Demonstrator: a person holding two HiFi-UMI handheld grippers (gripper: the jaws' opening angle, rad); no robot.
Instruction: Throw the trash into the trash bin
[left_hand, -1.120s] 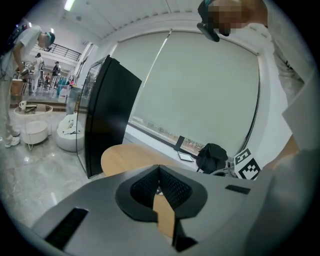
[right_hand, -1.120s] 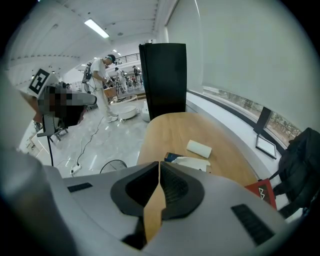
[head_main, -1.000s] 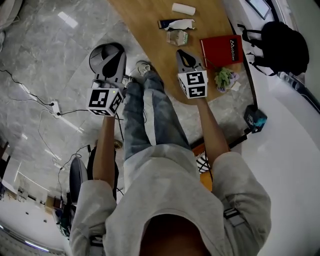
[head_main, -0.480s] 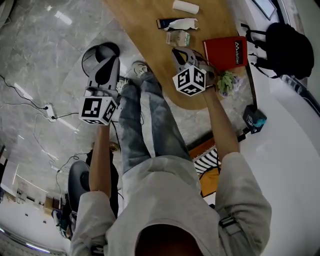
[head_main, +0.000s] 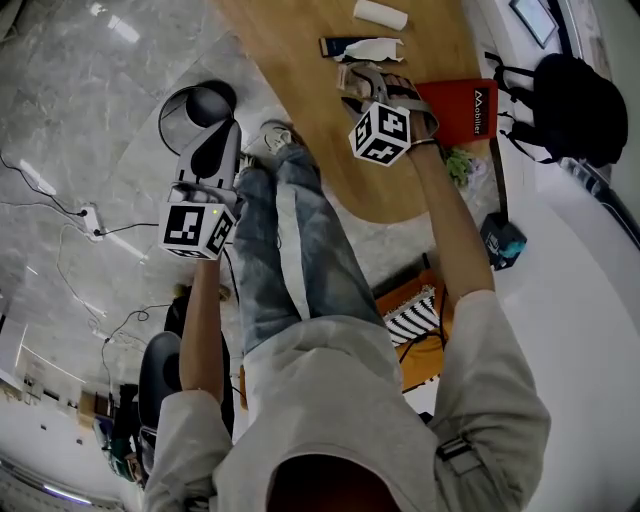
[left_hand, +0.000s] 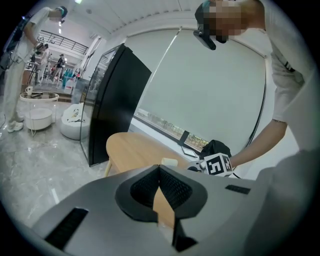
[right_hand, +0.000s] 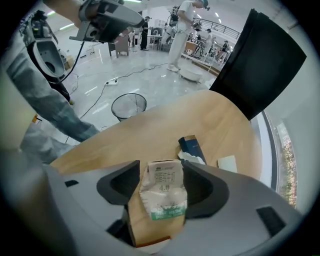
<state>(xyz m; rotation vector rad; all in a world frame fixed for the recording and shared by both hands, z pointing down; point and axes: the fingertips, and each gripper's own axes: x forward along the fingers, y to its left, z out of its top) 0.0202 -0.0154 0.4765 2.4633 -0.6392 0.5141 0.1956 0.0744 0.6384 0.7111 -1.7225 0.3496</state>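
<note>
A red book (head_main: 465, 105), a white roll (head_main: 380, 14) and a dark blue packet (head_main: 345, 46) with a torn white end lay on the wooden table (head_main: 295, 55). A black bag (head_main: 575, 90) sat past the table's far side. The trash was a squashed little carton (right_hand: 162, 192). It stood on the table just in front of the blue packet. The trash bin (right_hand: 128, 107) stood on the grey floor beside the table, well apart from the carton. The person's legs (head_main: 290, 240) were between the two grippers.

In the head view the right gripper (head_main: 368, 80) covered most of the carton. The right gripper view showed it well: the carton stood between the jaws, and the jaws were wide apart and not squeezing it. The left gripper (head_main: 222, 130) hung over the floor near the bin. Only the left gripper view showed its jaws, closed tip to tip with nothing in them. That view also showed the right gripper's marker cube out over the table.

A second before, the right gripper was closed and sat nearer the person, beside the red book. Since then it had moved over the carton, and its jaws had just been opening.
</note>
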